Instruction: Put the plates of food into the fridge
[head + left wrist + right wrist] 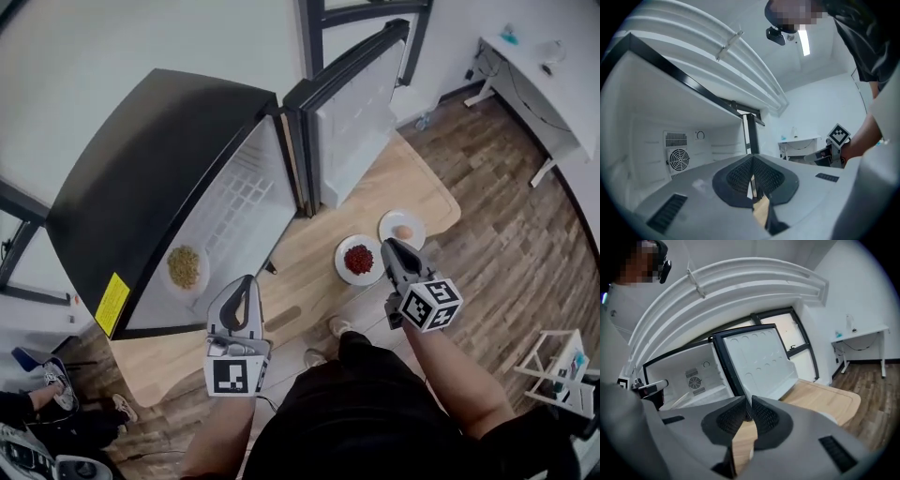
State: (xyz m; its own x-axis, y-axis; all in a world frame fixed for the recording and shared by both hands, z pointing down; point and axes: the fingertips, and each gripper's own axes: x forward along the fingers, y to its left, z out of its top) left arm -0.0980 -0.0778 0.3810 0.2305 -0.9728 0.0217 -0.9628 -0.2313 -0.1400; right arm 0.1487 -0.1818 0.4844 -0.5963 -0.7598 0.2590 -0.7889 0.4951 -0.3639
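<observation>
A black fridge (pixel 141 187) stands open, its door (pixel 352 122) swung right. Inside it rests a white plate of yellow-green food (pixel 184 267). On the wooden table (pixel 309 272) sit a plate of red food (pixel 358 260) and, further right, a plate with an orange-brown piece (pixel 403 231). My left gripper (pixel 246 281) is shut and empty at the fridge's mouth, facing its white interior (pixel 677 159). My right gripper (pixel 387 244) hovers between the two table plates, shut with nothing in it; its view shows the door (pixel 759 362) and table (pixel 825 394), not the plates.
A white desk (pixel 534 84) stands at the far right wall and a small white rack (pixel 562 366) on the wood floor at the right. Shoes and gear (pixel 47 403) lie at the lower left. The table's front edge runs just before my legs.
</observation>
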